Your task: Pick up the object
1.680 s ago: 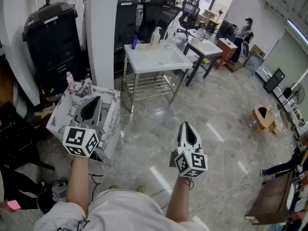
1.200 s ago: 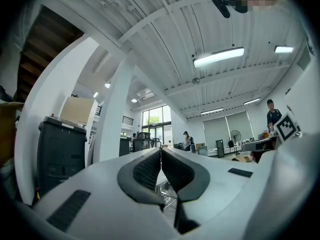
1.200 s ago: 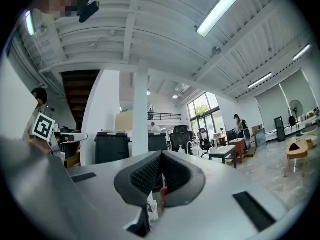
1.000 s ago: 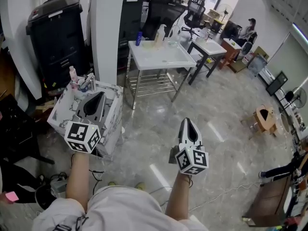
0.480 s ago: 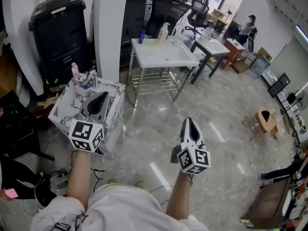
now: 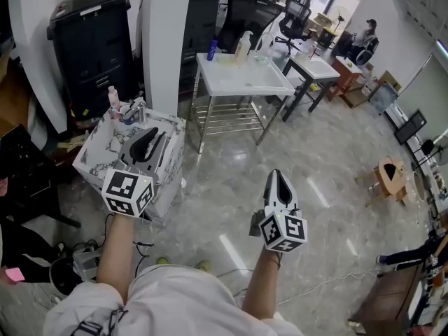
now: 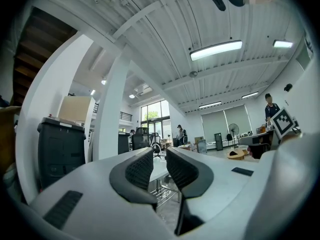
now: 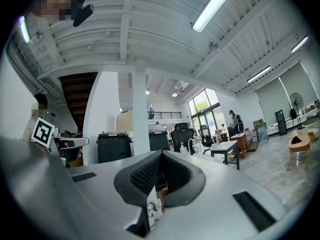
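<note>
left gripper (image 6: 148,142): fingers apart, empty, over marbled counter (image 6: 94,152)
right gripper (image 6: 279,180): fingers pressed together, empty
progress: nothing grasped yet

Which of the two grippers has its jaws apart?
The left gripper: a clear gap shows between its jaws, while the jaws of the right gripper meet at their tips.

Left gripper (image 7: 159,155) pads blk, body white — box (image 6: 171,170) marbled (grey/white).

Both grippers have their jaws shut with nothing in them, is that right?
Not quite: the left gripper has its jaws apart, as the left gripper view shows. The right gripper is shut, and neither holds anything.
</note>
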A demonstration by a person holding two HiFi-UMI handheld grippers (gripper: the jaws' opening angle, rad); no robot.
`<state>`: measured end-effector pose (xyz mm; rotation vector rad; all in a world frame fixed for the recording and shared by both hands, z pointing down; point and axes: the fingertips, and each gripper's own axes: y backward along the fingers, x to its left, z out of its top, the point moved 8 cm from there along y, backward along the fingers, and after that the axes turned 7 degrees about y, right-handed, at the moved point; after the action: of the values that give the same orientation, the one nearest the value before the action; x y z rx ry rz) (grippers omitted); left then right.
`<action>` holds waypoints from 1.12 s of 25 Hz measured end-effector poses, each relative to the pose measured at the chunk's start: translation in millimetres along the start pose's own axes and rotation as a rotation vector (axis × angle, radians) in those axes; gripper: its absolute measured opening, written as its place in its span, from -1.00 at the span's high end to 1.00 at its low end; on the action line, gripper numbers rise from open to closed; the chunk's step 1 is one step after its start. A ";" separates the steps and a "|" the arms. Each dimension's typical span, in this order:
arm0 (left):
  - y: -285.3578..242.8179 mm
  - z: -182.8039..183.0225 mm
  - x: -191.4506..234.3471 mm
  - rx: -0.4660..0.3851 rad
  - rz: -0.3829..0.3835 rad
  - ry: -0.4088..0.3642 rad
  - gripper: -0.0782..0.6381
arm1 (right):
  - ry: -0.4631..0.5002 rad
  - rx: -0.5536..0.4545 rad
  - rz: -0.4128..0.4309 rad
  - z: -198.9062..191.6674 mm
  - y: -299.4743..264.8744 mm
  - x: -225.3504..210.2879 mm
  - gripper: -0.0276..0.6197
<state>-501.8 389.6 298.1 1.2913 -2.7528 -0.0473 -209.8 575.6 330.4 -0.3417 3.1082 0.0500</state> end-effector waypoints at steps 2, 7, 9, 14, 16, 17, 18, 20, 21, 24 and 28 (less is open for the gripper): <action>-2.3 -2.2 -0.9 0.008 0.000 0.001 0.57 | 0.009 -0.001 0.000 -0.8 -0.9 -1.0 0.89; -11.3 -9.4 -10.7 0.028 -0.008 0.018 0.57 | 0.017 0.001 -0.004 -6.8 1.3 -10.6 0.89; -16.6 -11.1 -18.9 0.028 -0.013 0.020 0.57 | 0.012 0.008 -0.004 -10.4 2.4 -19.4 0.89; -34.3 -16.2 -42.8 0.036 -0.012 0.011 0.57 | -0.016 0.004 0.008 -13.6 0.9 -48.7 0.89; -41.8 -19.3 -51.2 0.037 -0.005 0.014 0.57 | -0.023 0.007 0.019 -16.3 -1.3 -60.8 0.89; -45.4 -20.9 -54.9 0.036 0.001 0.016 0.57 | -0.024 0.010 0.026 -18.2 -3.1 -66.4 0.89; -48.5 -22.6 -58.4 0.036 0.006 0.017 0.57 | -0.024 0.013 0.033 -20.4 -5.0 -71.6 0.89; -53.7 -26.8 -65.2 0.037 0.014 0.017 0.57 | -0.024 0.018 0.044 -24.4 -8.5 -81.2 0.89; -55.9 -29.3 -68.5 0.039 0.017 0.014 0.57 | -0.025 0.018 0.048 -25.9 -10.2 -85.8 0.89; -63.1 -35.7 -77.9 0.046 0.025 0.005 0.57 | -0.028 0.019 0.061 -28.7 -13.9 -98.8 0.89; -78.0 -39.5 -85.6 0.045 0.024 0.006 0.57 | -0.032 0.018 0.063 -33.5 -19.2 -113.9 0.89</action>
<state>-383.6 406.0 325.2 1.2659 -2.7793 0.0202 -94.9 580.5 365.3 -0.2407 3.0846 0.0271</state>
